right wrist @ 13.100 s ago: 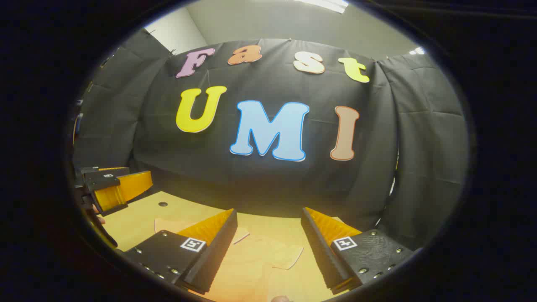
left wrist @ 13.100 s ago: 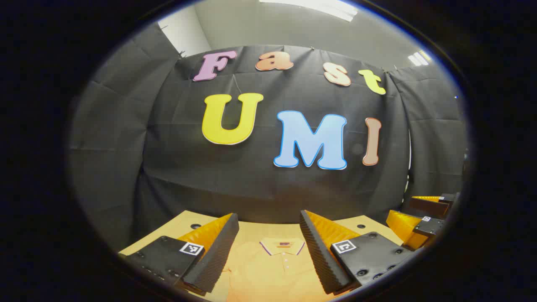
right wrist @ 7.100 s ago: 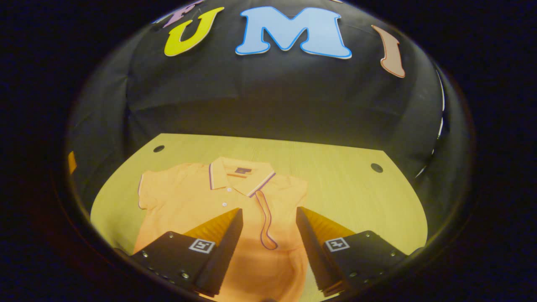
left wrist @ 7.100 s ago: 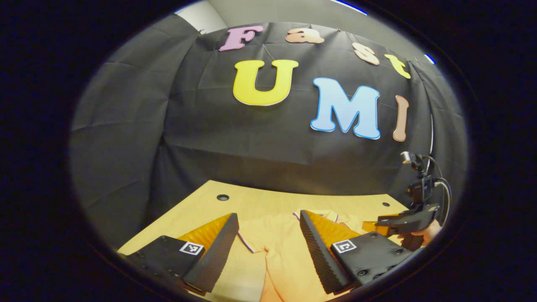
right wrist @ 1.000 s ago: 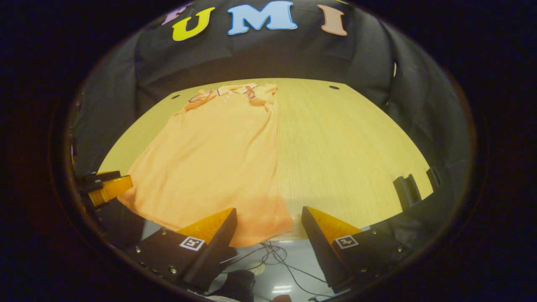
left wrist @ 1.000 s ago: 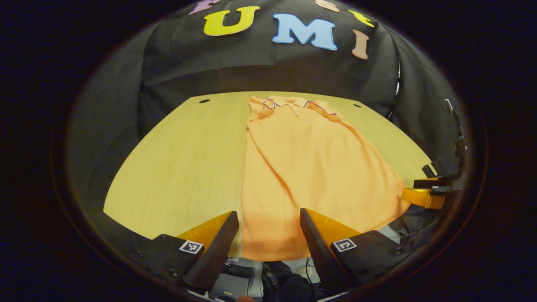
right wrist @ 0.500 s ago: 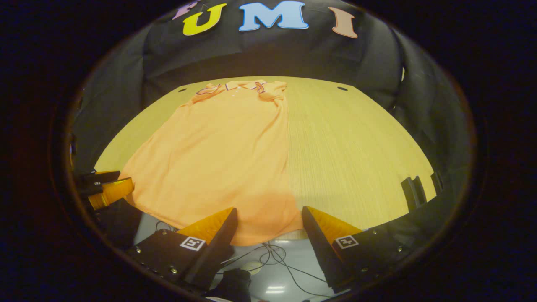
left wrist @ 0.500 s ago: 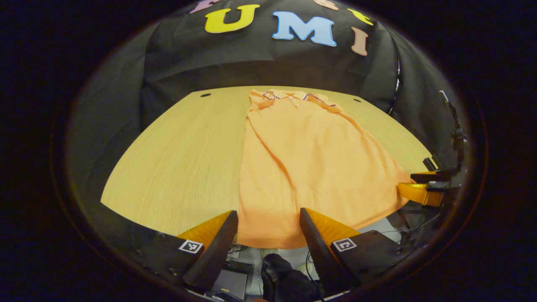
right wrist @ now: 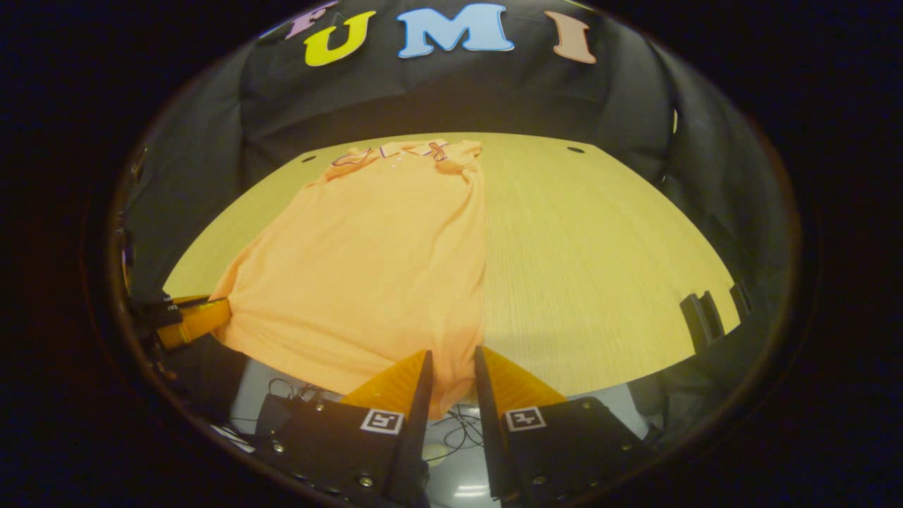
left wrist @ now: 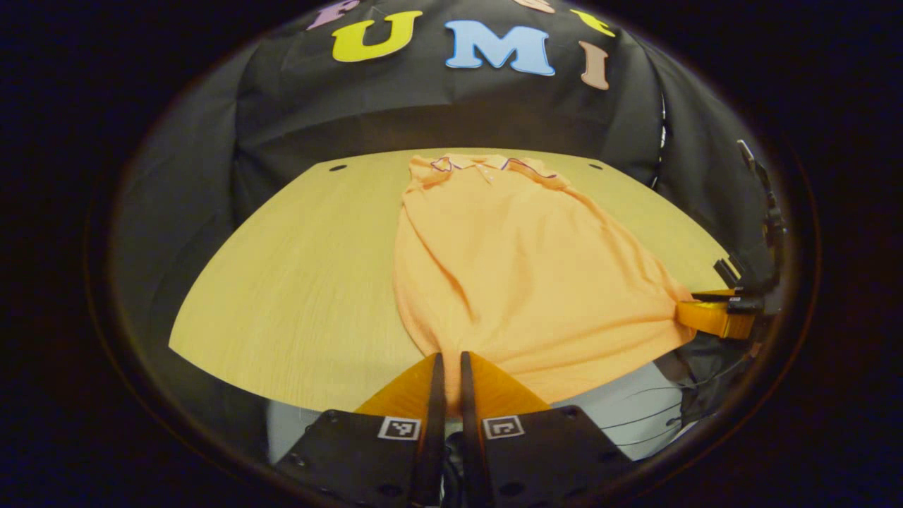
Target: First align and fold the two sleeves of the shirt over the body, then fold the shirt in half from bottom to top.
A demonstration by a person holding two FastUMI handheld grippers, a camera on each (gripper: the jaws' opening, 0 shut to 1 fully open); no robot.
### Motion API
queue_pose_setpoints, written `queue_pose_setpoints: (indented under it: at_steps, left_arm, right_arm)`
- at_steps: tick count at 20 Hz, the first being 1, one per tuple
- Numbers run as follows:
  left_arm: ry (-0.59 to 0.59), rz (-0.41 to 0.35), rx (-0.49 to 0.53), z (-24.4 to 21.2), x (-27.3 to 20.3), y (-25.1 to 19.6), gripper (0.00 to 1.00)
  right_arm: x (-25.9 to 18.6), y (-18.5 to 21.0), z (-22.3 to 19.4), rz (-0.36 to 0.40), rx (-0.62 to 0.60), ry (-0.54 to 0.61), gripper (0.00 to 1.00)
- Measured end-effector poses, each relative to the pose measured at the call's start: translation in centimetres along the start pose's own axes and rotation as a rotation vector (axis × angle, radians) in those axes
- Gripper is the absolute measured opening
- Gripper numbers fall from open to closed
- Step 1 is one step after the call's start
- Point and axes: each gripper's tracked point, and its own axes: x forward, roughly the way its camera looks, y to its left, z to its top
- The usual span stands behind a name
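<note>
In the left gripper view, the orange shirt (left wrist: 522, 268) lies lengthwise on the wooden tabletop (left wrist: 296, 282), its collar (left wrist: 487, 164) with dark piping at the far end near the black cloth wall (left wrist: 437, 106) and its hem at the near edge. Both sleeves are folded in over the body, so the cloth forms a long shape that widens toward the hem, with soft creases running down it. The left hand-held gripper (left wrist: 446, 370) has its fingers drawn close together with the near hem corner pinched between them, and the fabric puckers upward from that spot. At the right rim the right hand-held gripper (left wrist: 709, 316) meets the opposite hem corner. Two small round holes (left wrist: 337, 168) sit in the far corners of the tabletop. Past the near edge lie a pale floor and thin cables (left wrist: 635, 416)

In the right gripper view, the shirt (right wrist: 374, 261) spreads from the collar (right wrist: 402, 151) at the far end to the near edge. The right hand-held gripper (right wrist: 451, 377) is narrowed onto the hem corner, cloth bunched between its fingers. At the left rim the left hand-held gripper (right wrist: 194, 317) touches the other hem corner. Two dark clips (right wrist: 702, 314) sit on the tabletop's right edge (right wrist: 621, 282). Cables (right wrist: 458, 430) show on the floor below
</note>
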Motion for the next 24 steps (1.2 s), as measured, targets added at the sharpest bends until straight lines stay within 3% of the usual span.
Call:
queue_pose_setpoints:
  at_steps: [2,3,4,5,9,13,24]
  left_arm:
    - [0.004,0.007,-0.005,0.1,-0.1,0.0,0.14]
    - [0.011,0.015,-0.002,0.1,0.0,0.0,0.06]
    - [0.019,0.017,0.004,0.1,0.1,-0.2,0.07]
    - [0.028,0.022,0.007,0.3,0.2,-0.4,0.06]
    - [-0.01,0.02,-0.002,2.7,-0.8,-0.8,0.06]
    - [-0.075,0.004,-0.013,7.8,-1.4,-1.0,0.06]
    - [-0.205,-0.053,-0.042,22.4,4.1,-0.3,0.06]
  right_arm:
    - [-0.4,0.1,0.9,0.005,0.047,0.015,0.11]
    - [-0.2,0.1,1.1,0.01,0.052,0.018,0.11]
    - [-0.3,0.2,1.1,0.009,0.084,0.031,0.1]
    - [-0.3,0.3,1.2,0.02,0.106,0.039,0.02]
    - [-1.6,0.5,2.2,0.064,0.192,0.034,0.01]
    - [-3.4,0.3,6.6,0.09,0.238,-0.05,0.01]
    - [-1.0,-0.5,22.5,0.048,0.15,-0.21,0.01]
